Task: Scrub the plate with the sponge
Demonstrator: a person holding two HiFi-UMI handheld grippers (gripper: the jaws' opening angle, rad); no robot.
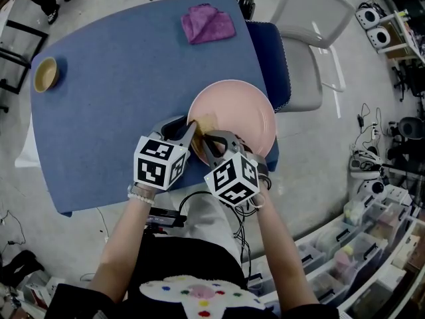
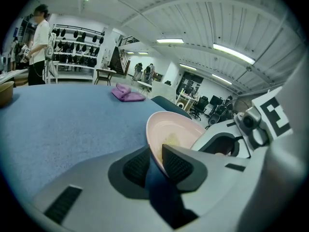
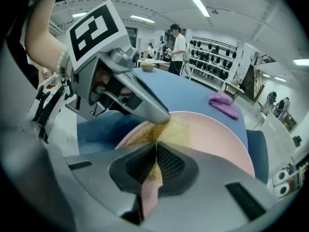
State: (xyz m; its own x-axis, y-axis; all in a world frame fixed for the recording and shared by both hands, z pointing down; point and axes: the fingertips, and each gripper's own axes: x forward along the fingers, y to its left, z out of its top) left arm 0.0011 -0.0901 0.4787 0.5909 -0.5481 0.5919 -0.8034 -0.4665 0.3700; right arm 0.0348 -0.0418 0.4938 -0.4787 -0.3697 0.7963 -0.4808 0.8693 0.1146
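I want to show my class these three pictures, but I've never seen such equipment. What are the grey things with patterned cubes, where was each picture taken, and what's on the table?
There is no robot: a person holds a two-jaw gripper in each hand, and the cubes are part of them. One picture comes from a camera on the person's head, looking down; the other two from cameras riding on each gripper, looking along its jaws. On the blue table are a round pink plate, a crumpled purple cloth and a small tan bowl. The left gripper has its jaws closed on the plate's rim. The right gripper pinches a thin yellowish sponge against the plate.
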